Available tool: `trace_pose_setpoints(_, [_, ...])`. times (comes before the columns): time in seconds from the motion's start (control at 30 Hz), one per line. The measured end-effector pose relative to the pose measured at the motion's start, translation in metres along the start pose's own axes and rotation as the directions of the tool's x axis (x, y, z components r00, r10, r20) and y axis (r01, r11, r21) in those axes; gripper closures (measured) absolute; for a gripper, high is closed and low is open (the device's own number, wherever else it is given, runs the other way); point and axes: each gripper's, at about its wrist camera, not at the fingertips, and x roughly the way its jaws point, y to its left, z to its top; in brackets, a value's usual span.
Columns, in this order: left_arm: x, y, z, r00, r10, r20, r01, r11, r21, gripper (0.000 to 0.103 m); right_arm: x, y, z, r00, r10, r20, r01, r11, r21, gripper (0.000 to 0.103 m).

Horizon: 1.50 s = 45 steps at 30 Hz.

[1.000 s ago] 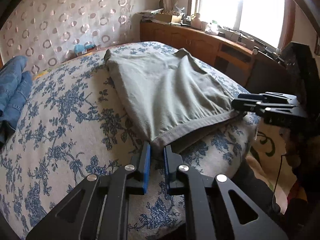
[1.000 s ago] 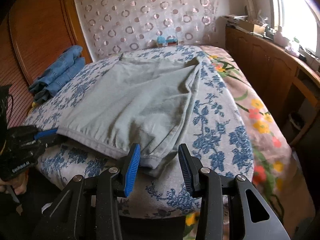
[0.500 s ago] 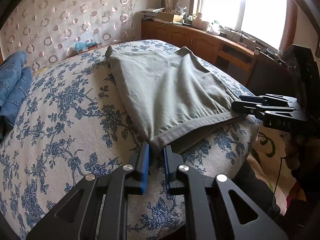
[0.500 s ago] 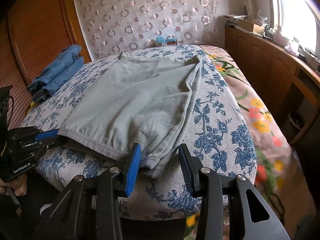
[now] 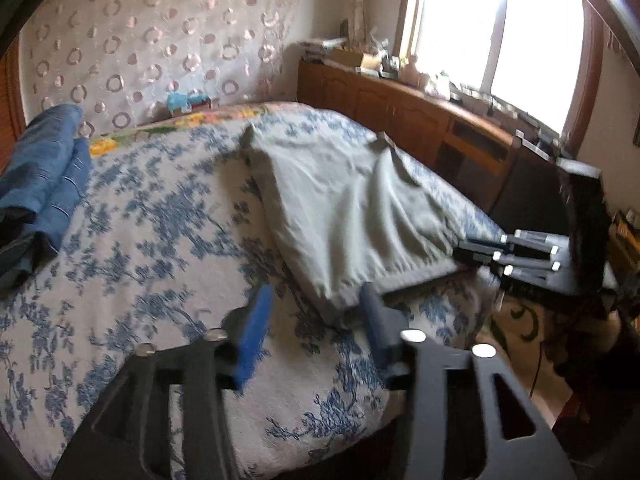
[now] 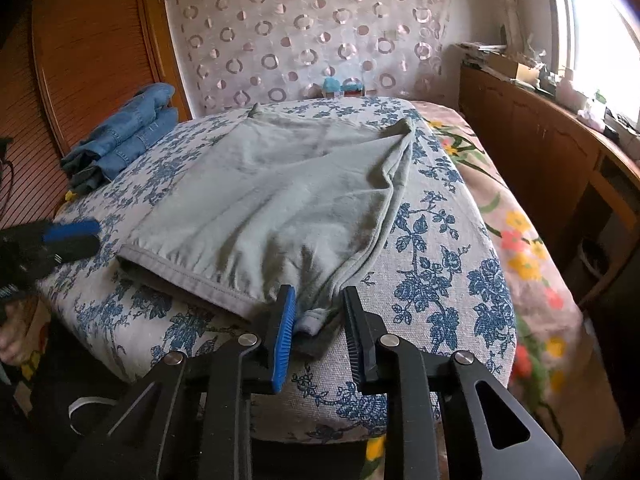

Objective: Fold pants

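Note:
Grey-green pants (image 5: pixel 352 216) (image 6: pixel 280 192) lie folded lengthwise on the blue-flowered bed cover (image 5: pixel 140 260), with their hem edge toward me at the bed's near end. My left gripper (image 5: pixel 316 296) hovers just above the left hem corner. Its jaws are opening and its pads stand clear of the cloth. It also shows at the left edge of the right wrist view (image 6: pixel 94 234). My right gripper (image 6: pixel 318 300) is closing on the right hem corner, and the cloth bunches between its pads. It shows in the left wrist view too (image 5: pixel 460 250).
Folded blue jeans (image 5: pixel 44 184) (image 6: pixel 128 136) lie at the bed's far left. A wooden cabinet (image 5: pixel 400 112) (image 6: pixel 540 140) under the window runs along the right side. A wooden wardrobe (image 6: pixel 88 40) stands at the left. A shoe (image 6: pixel 88 408) is on the floor below.
My left gripper has let go of its hem corner, spread its jaws and lifted a little. The right jaws have narrowed onto the other corner, gathering the cloth.

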Motion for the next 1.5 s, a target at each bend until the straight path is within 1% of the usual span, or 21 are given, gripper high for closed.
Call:
trace_pose_setpoints(0.03, [-0.001, 0.003, 0.003, 1.0, 0.0, 0.013, 0.0, 1.0, -0.014, 0.053, 0.0, 0.0, 0.0, 1.0, 0.0, 0.001, 0.0, 1.0, 0.0, 0.079])
trace_pose_setpoints(0.1, [0.004, 0.009, 0.007, 1.0, 0.008, 0.008, -0.008, 0.999, -0.04, 0.053, 0.0, 0.0, -0.001, 1.0, 0.001, 0.002, -0.001, 1.0, 0.001, 0.079])
trace_pose_setpoints(0.27, [0.034, 0.019, 0.015, 0.999, 0.009, -0.053, -0.015, 0.994, -0.107, 0.053, 0.0, 0.0, -0.002, 1.0, 0.002, 0.006, -0.002, 1.0, 0.003, 0.079])
trace_pose_setpoints(0.33, [0.042, 0.019, 0.014, 0.998, -0.003, -0.066, -0.005, 0.994, -0.114, 0.053, 0.0, 0.0, -0.002, 1.0, 0.002, 0.005, -0.002, 1.0, 0.002, 0.079])
trace_pose_setpoints(0.47, [0.054, 0.019, 0.009, 0.995, -0.004, -0.104, -0.009, 0.992, -0.123, 0.053, -0.001, 0.001, -0.002, 1.0, 0.003, 0.007, -0.003, 1.0, 0.002, 0.079])
trace_pose_setpoints(0.57, [0.056, 0.015, 0.004, 0.993, -0.015, -0.117, 0.001, 0.993, -0.121, 0.053, -0.001, 0.0, -0.002, 1.0, 0.005, 0.009, -0.005, 1.0, 0.005, 0.079])
trace_pose_setpoints(0.7, [0.056, 0.008, 0.0, 0.992, -0.051, -0.117, 0.038, 0.993, -0.111, 0.053, -0.001, 0.001, -0.002, 1.0, 0.004, 0.008, -0.004, 1.0, 0.005, 0.079])
trace_pose_setpoints(0.77, [0.056, 0.004, -0.001, 0.993, -0.046, -0.112, 0.035, 0.994, -0.1, 0.053, -0.001, 0.001, -0.002, 1.0, 0.004, 0.005, -0.004, 1.0, 0.004, 0.079])
trace_pose_setpoints(0.9, [0.056, 0.003, -0.003, 0.992, -0.077, -0.098, 0.065, 0.99, -0.123, 0.055, -0.001, 0.001, -0.001, 1.0, 0.006, 0.004, -0.006, 1.0, 0.009, 0.079])
trace_pose_setpoints(0.93, [0.056, 0.003, -0.003, 0.992, -0.085, -0.097, 0.071, 0.989, -0.133, 0.056, -0.001, 0.001, -0.001, 1.0, 0.006, 0.003, -0.006, 1.0, 0.007, 0.079])
trace_pose_setpoints(0.97, [0.056, 0.003, -0.003, 0.991, -0.094, -0.098, 0.08, 0.987, -0.14, 0.061, 0.0, 0.001, -0.001, 1.0, 0.008, 0.001, -0.008, 1.0, 0.006, 0.083])
trace_pose_setpoints(1.03, [0.057, 0.005, -0.002, 0.988, -0.116, -0.103, 0.097, 0.981, -0.168, 0.071, 0.001, -0.001, 0.0, 0.999, 0.041, 0.001, -0.041, 0.999, 0.026, 0.087])
trace_pose_setpoints(1.07, [0.058, 0.005, -0.002, 0.986, -0.123, -0.111, 0.102, 0.979, -0.176, 0.081, 0.001, -0.003, -0.001, 0.998, 0.056, 0.006, -0.056, 0.998, 0.037, 0.089])
trace_pose_setpoints(1.1, [0.058, 0.005, -0.002, 0.985, -0.13, -0.116, 0.108, 0.978, -0.181, 0.084, 0.002, -0.004, -0.001, 0.998, 0.063, 0.01, -0.064, 0.997, 0.04, 0.09])
trace_pose_setpoints(1.13, [0.058, 0.005, -0.003, 0.984, -0.129, -0.119, 0.106, 0.977, -0.184, 0.085, 0.002, -0.005, 0.0, 0.997, 0.071, 0.012, -0.071, 0.996, 0.045, 0.091])
trace_pose_setpoints(1.2, [0.056, 0.004, -0.003, 0.985, -0.123, -0.117, 0.101, 0.978, -0.18, 0.094, 0.004, -0.008, 0.0, 0.996, 0.092, 0.009, -0.092, 0.993, 0.067, 0.092])
trace_pose_setpoints(1.33, [0.039, 0.004, 0.004, 0.985, -0.155, -0.07, 0.139, 0.972, -0.188, 0.095, 0.0, -0.015, 0.004, 0.992, 0.125, 0.031, -0.127, 0.988, 0.093, 0.094])
trace_pose_setpoints(1.43, [0.018, 0.002, 0.014, 0.989, -0.149, -0.02, 0.144, 0.975, -0.168, 0.096, -0.014, -0.014, 0.012, 0.983, 0.165, 0.078, -0.171, 0.981, 0.088, 0.094])
trace_pose_setpoints(1.5, [0.003, 0.002, 0.021, 0.989, -0.146, 0.016, 0.147, 0.977, -0.157, 0.097, -0.024, -0.01, 0.019, 0.981, 0.168, 0.098, -0.175, 0.982, 0.073, 0.094])
